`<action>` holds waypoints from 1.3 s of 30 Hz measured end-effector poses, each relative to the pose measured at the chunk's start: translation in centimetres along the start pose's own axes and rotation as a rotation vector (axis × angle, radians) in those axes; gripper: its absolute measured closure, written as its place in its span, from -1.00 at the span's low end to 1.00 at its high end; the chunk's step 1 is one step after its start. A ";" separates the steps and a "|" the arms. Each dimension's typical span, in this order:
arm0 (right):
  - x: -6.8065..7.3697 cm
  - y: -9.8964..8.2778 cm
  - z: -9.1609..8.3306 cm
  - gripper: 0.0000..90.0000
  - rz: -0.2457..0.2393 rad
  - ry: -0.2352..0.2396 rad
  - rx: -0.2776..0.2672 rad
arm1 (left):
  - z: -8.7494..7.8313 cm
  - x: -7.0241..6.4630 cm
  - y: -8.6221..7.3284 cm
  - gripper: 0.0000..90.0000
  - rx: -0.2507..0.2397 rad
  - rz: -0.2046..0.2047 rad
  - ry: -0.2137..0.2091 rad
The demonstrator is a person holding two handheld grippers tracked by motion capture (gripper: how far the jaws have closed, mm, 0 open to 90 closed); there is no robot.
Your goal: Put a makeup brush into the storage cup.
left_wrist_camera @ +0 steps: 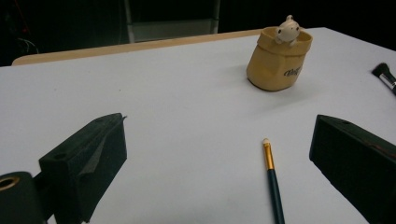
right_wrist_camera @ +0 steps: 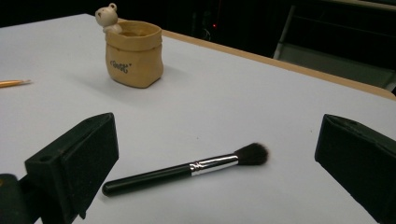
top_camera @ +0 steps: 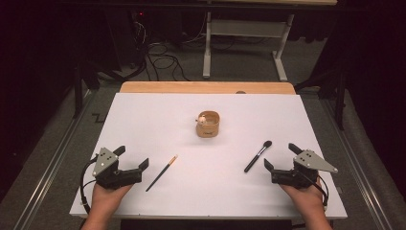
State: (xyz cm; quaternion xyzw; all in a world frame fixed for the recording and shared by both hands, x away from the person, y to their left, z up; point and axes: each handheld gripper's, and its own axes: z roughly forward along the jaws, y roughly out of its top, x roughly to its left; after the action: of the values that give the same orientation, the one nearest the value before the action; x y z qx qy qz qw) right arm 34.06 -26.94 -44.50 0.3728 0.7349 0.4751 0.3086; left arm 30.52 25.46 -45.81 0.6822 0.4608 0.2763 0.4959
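Note:
A tan bag-shaped pot (top_camera: pixel 208 123) (left_wrist_camera: pixel 279 59) (right_wrist_camera: pixel 133 53) with a small bear figure on its rim stands mid-table. A thin dark brush with a gold ferrule (top_camera: pixel 161 173) (left_wrist_camera: pixel 272 180) lies front left, just right of my left gripper (top_camera: pixel 131 157) (left_wrist_camera: pixel 219 172), which is open and empty. A black powder brush (top_camera: pixel 257 156) (right_wrist_camera: pixel 187 168) lies front right, between the jaws of my right gripper (top_camera: pixel 280 156) (right_wrist_camera: pixel 215 175) as seen in the right gripper view; that gripper is open and holds nothing.
The white table top (top_camera: pixel 158 115) has a wooden strip (top_camera: pixel 206 87) along its far edge. Beyond it are a white desk frame (top_camera: pixel 244 33) and cables on the floor (top_camera: pixel 163 60). A metal rail (top_camera: pixel 48 172) runs along the left.

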 end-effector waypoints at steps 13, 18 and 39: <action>0.2 -1.2 -0.7 -1.00 -0.012 -0.010 -0.015 | 0.8 0.7 -0.5 -0.93 0.142 -0.058 0.051; 0.1 -1.5 -0.6 -1.00 -0.028 -0.010 -0.006 | 1.1 0.9 -0.8 -0.94 0.184 -0.065 0.073; 0.1 -1.3 -0.8 -1.00 -0.017 0.010 -0.019 | 1.2 1.9 1.1 -0.96 0.352 -0.111 0.048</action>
State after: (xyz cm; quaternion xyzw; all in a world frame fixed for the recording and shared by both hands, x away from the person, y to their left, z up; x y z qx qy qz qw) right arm 32.98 -27.58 -45.44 0.3612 0.7349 0.4812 0.3127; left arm 32.72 26.57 -45.34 0.7252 0.5508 0.1797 0.3721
